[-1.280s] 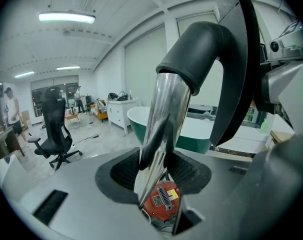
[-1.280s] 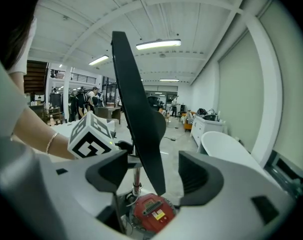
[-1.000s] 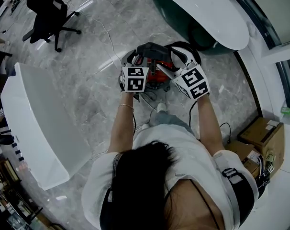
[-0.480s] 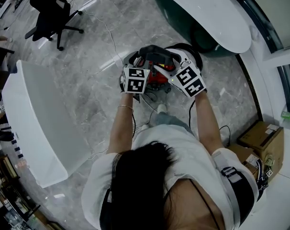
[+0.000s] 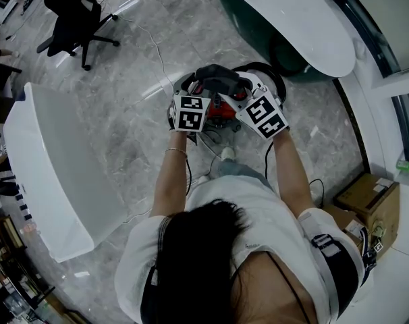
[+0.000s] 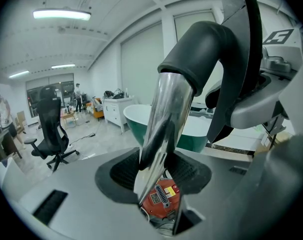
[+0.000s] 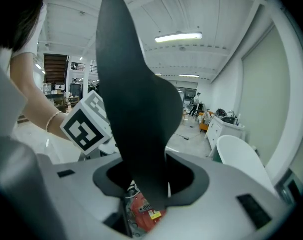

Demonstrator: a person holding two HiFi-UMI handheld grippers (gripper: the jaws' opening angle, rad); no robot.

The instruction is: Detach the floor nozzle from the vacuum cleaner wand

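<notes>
In the head view both grippers meet over a red canister vacuum (image 5: 222, 112) on the floor. My left gripper (image 5: 196, 92) is shut on the chrome wand tube (image 6: 164, 129), just under its dark grey curved elbow (image 6: 201, 49). The red vacuum body (image 6: 161, 200) shows below the jaws. My right gripper (image 5: 243, 94) has a broad black handle piece (image 7: 136, 114) between its jaws, which are closing and meet it on both sides. The left gripper's marker cube (image 7: 86, 126) sits beside it. I cannot make out the floor nozzle in any view.
A black office chair (image 5: 73, 12) stands at the far left. A white tub shape (image 5: 49, 174) lies to my left, and a white-and-green bathtub (image 5: 292, 19) stands right behind the vacuum. Cardboard boxes (image 5: 366, 194) sit at the right. A cable (image 5: 154, 52) runs across the floor.
My right gripper has shifted left, in towards the vacuum's black handle. The left gripper and the wand have stayed put.
</notes>
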